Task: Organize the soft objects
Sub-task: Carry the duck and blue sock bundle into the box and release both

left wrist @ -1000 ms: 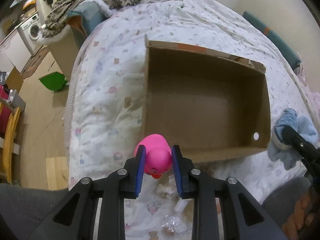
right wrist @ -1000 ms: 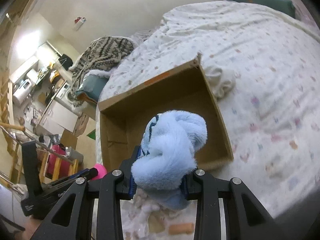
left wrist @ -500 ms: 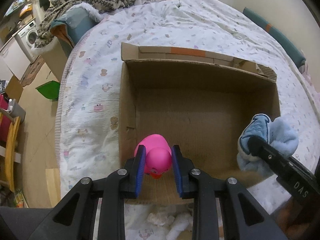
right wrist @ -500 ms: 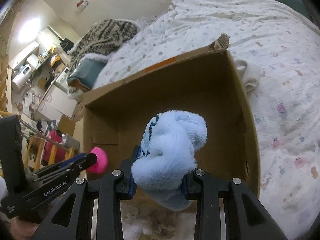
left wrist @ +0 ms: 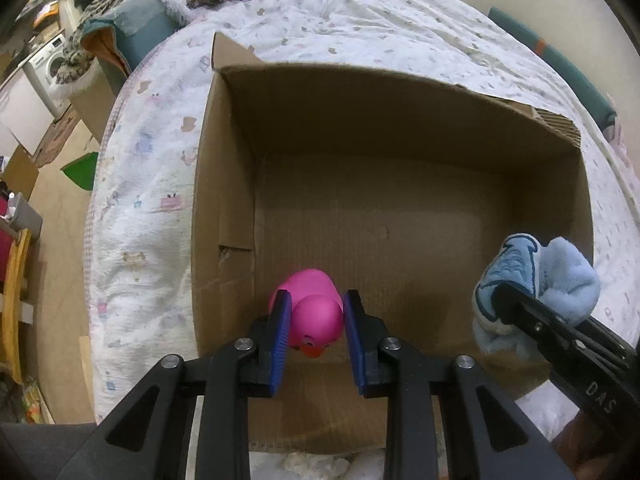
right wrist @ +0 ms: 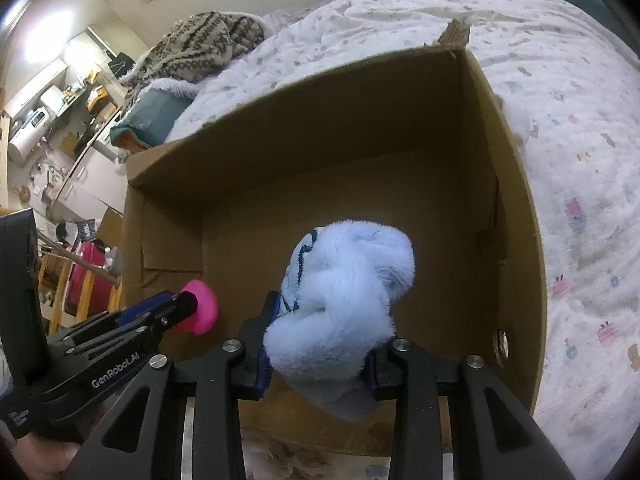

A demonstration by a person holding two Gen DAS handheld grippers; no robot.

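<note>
An open, empty cardboard box (left wrist: 224,184) lies on the bed; it also shows in the right wrist view (right wrist: 516,216). My left gripper (left wrist: 314,312) is shut on a pink rubber duck (left wrist: 316,316) and holds it over the box's near left part. The duck shows in the right wrist view (right wrist: 202,308) at the left. My right gripper (right wrist: 320,320) is shut on a fluffy light blue soft toy (right wrist: 344,292) over the box's near side. The toy shows at the right in the left wrist view (left wrist: 560,280).
The box rests on a white printed bedspread (left wrist: 144,184). A patterned knit blanket (right wrist: 200,48) and a teal cushion (left wrist: 136,28) lie at the bed's far left. Wooden floor with a green object (left wrist: 80,172) is to the left. Small white bits (left wrist: 316,464) lie before the box.
Both grippers have moved forward from in front of the box to over its near inside, still holding the duck and the blue toy. The box fills more of both views.
</note>
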